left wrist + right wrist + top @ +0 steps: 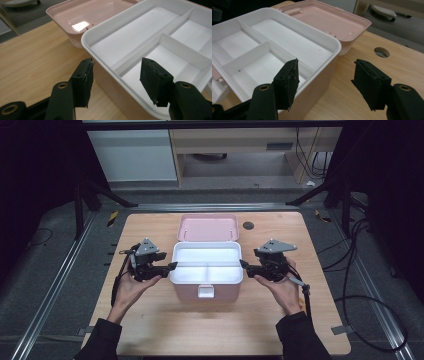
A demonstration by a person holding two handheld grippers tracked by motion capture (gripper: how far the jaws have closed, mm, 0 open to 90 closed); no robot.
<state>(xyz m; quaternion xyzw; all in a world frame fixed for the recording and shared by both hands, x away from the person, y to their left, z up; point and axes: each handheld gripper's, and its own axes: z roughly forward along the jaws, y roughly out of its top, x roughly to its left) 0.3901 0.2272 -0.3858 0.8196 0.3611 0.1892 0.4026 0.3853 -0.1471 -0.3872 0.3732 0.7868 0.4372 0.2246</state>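
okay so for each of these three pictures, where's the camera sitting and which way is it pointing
High view: above the person's side, looking forward and down on the table; forearms, hands, left claw and right claw flank the box.
Left gripper view: rides the left claw, aimed across the box's white tray toward the pink lid; two black jaws, open.
Right gripper view: rides the right claw, aimed over the opposite rim; jaws open.
All share tray and lid.
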